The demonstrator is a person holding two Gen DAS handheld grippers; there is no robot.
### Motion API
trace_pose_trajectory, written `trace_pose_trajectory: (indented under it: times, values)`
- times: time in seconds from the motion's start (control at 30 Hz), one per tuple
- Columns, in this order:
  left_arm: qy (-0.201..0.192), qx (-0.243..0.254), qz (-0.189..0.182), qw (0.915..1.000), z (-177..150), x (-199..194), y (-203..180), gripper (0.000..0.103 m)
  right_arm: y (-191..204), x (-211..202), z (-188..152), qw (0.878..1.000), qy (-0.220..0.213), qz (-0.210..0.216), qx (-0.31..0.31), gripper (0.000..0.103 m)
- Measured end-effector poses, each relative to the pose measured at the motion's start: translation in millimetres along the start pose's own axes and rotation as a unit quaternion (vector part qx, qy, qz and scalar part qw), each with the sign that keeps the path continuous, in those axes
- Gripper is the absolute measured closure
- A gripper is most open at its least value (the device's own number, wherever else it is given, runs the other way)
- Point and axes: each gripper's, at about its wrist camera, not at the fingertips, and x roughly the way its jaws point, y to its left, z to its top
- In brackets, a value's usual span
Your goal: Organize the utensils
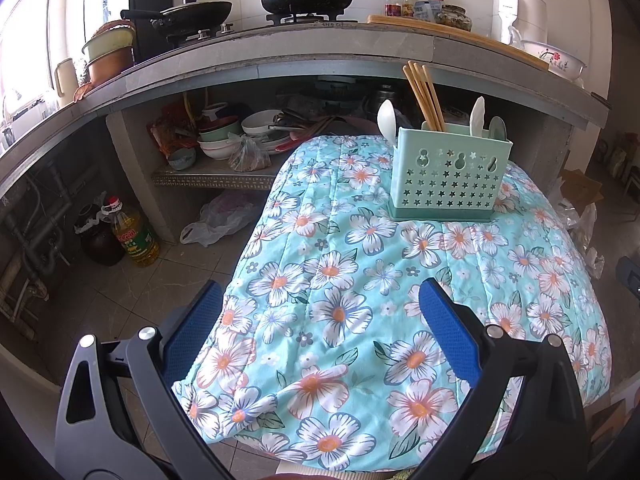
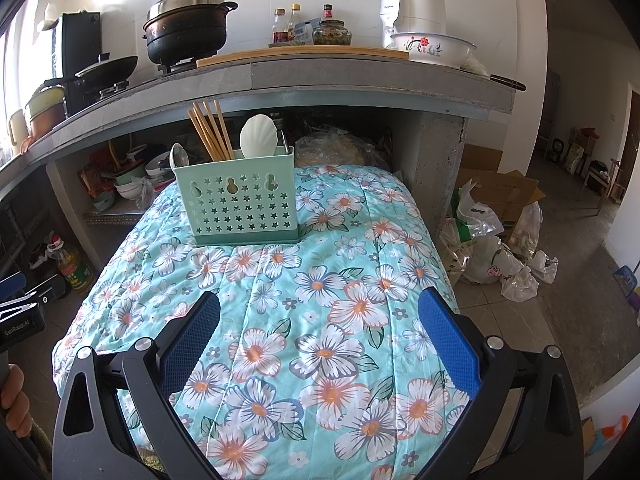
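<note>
On the cloth-covered tabletop (image 2: pixel 320 320), toward its far edge, stands the green utensil holder (image 2: pixel 236 208), already loaded. From left to right in the right wrist view: a metal spoon (image 2: pixel 179 156), which looks slick and thin; wooden chopsticks (image 2: pixel 210 132), light and stiff, best pinched mid-shaft; and a white shell-shaped scoop (image 2: pixel 258 137), likely light plastic, easiest to take at its broad top. The left hand-held gripper (image 1: pixel 320 328) and right hand-held gripper (image 2: pixel 320 328) both hover wide apart, holding nothing.
</note>
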Motion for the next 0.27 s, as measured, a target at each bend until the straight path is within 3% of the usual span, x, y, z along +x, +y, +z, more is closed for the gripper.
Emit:
trace_pose_trajectory:
  times: [0.27]
  values:
    - [0.001, 0.001, -0.002, 1.0, -3.6, 0.5, -2.9, 0.008, 1.0, 1.0, -0.2, 1.0, 0.0, 0.003, -0.002, 0.006]
